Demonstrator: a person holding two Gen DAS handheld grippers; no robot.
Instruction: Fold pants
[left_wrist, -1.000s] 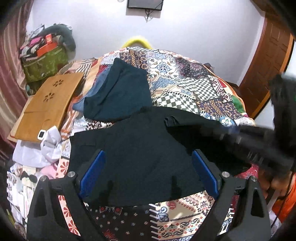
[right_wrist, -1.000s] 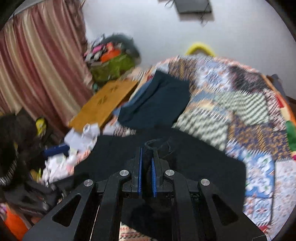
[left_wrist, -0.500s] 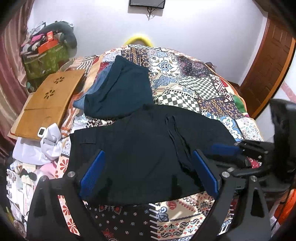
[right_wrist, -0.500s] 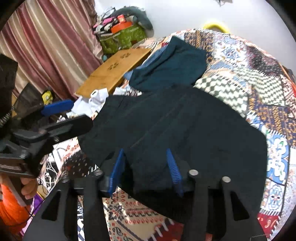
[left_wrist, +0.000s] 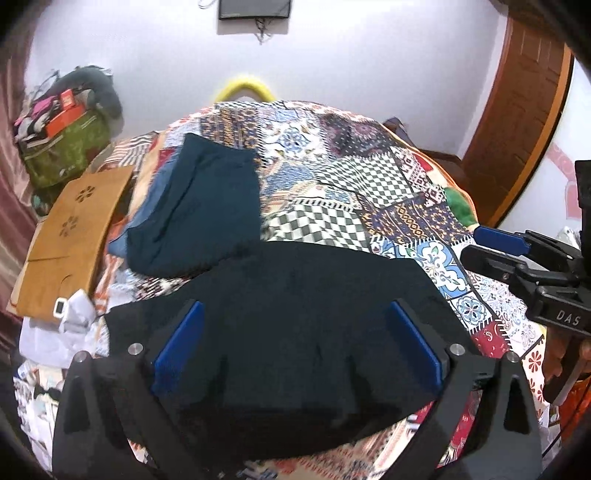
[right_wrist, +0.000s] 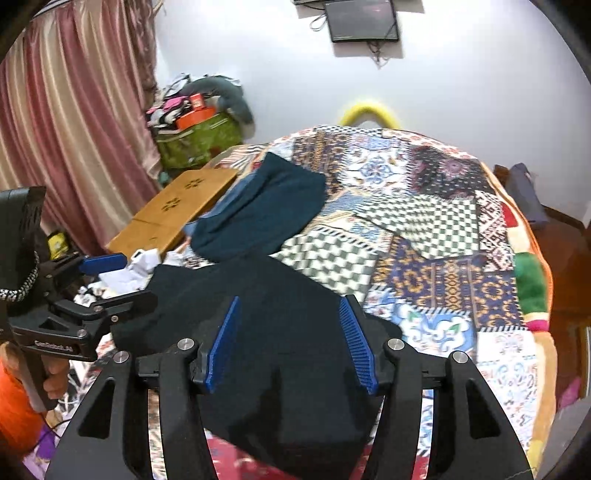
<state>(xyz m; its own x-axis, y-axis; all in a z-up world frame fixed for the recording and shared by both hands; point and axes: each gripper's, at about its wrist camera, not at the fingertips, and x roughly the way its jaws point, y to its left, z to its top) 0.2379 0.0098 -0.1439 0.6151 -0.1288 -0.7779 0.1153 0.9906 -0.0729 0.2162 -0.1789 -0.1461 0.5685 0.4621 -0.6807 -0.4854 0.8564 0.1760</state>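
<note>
A bed covered by a patchwork quilt (left_wrist: 369, 192) of checkered and floral panels carries everything here. The black pants (left_wrist: 295, 325) lie folded on its near end, and a dark teal garment (left_wrist: 207, 218) rests just beyond them toward the left edge, over a lighter blue piece of cloth. A wooden lap desk (left_wrist: 70, 236) with flower-shaped cutouts lies along the left side, with crumpled white cloth (left_wrist: 62, 325) at its near end.

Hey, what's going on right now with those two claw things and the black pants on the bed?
Left gripper open, holding nothing. Right gripper open, holding nothing. Black pants lie spread on the quilt. Teal garment lies just beyond them.
</note>
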